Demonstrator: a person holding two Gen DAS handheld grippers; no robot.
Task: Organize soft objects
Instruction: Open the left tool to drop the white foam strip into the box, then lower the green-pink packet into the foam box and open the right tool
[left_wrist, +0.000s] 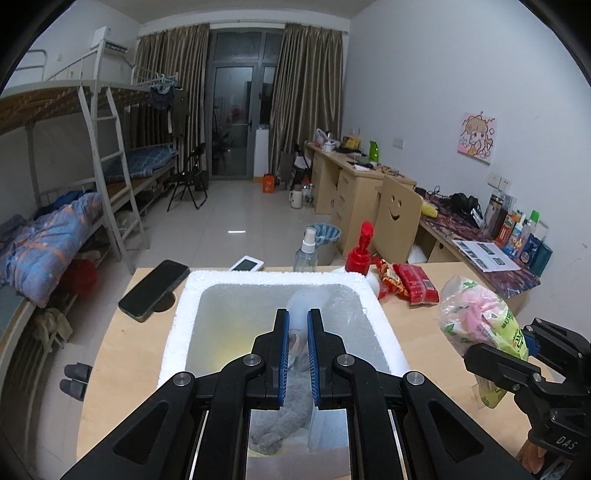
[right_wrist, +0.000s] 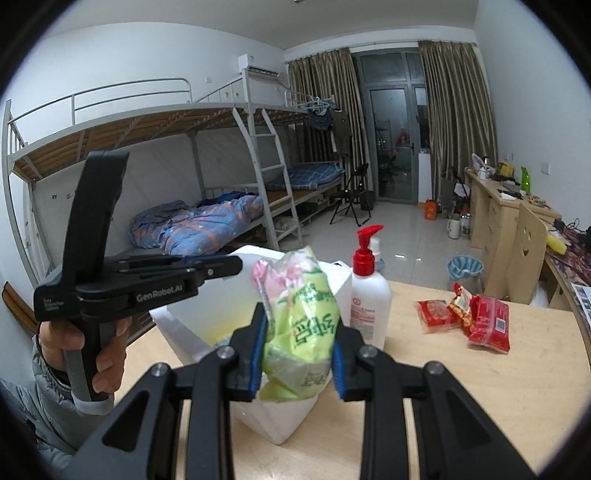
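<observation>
My right gripper (right_wrist: 298, 347) has its jaws clamped on a crinkly clear plastic bag (right_wrist: 301, 314), printed pale green with pink soft stuff bunched inside; I hold it in the air just right of the white foam box (left_wrist: 280, 277), above the pale wooden desk (left_wrist: 107, 354). My left gripper (left_wrist: 297, 350) hangs over the box with its blue ribbed pads nearly together and nothing pinched between them. The box has thick, grainy polystyrene walls and a squarish hollow, and a fluffy grey cloth (left_wrist: 280, 428) lies crumpled at its near end. Beyond the box stand a white pump bottle with a red head (right_wrist: 369, 295) and a clear spray bottle (left_wrist: 306, 251); glossy red snack packets (right_wrist: 469, 319) lie to the right, a black phone (left_wrist: 154, 290) to the left.
</observation>
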